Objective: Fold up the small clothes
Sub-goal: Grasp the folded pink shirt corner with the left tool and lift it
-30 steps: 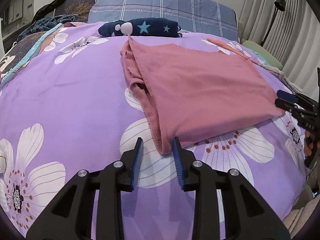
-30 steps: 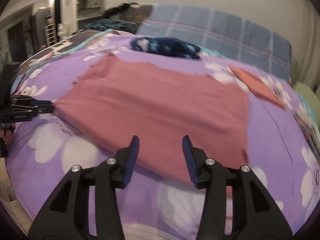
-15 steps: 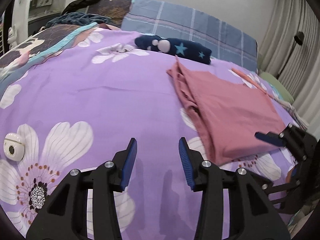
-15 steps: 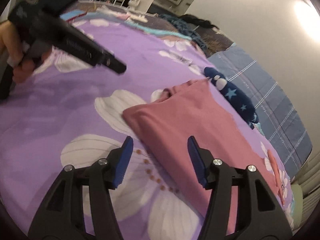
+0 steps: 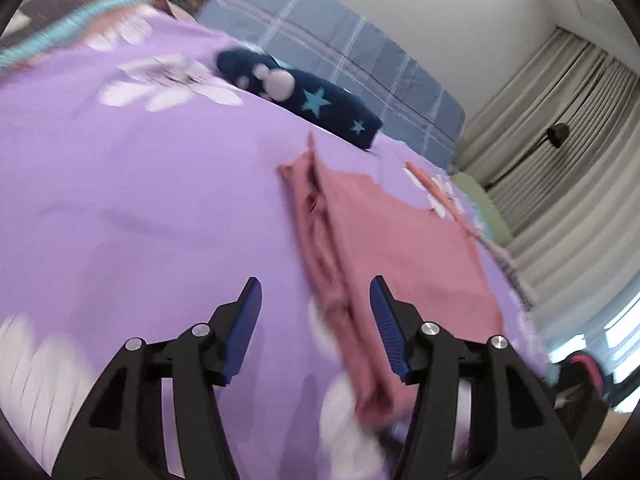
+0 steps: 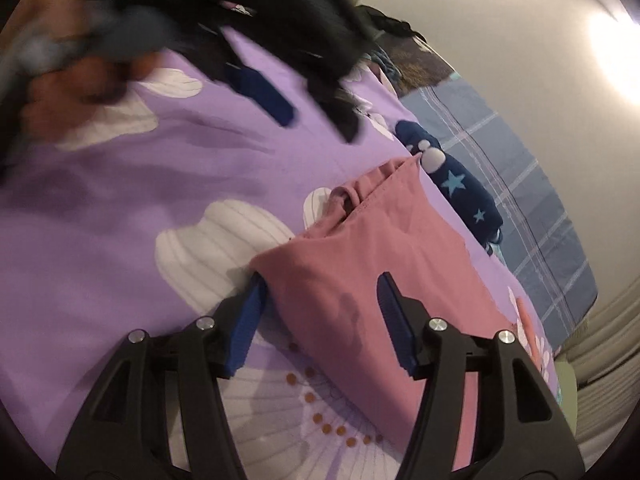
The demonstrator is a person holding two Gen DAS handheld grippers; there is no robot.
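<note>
Left gripper (image 5: 316, 330) let go of the pink garment (image 6: 384, 280), jaws opening, empty; right gripper (image 6: 322, 320) swung over the folded corner, jaws open astride it. Next fold pending.

Pink garment (image 5: 404, 256); purple white-flowered bedspread (image 5: 140, 200); navy star-print cloth (image 5: 320, 104); blue plaid pillow (image 5: 360, 52).

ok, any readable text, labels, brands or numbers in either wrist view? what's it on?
None readable in either view.
Navy garment: only star and blob shapes printed, no letters.
Pink garment: no visible label or print.
Purple bedspread: flower pattern only.
Plaid pillow: faint marks along the stripes, too blurred to read.
</note>
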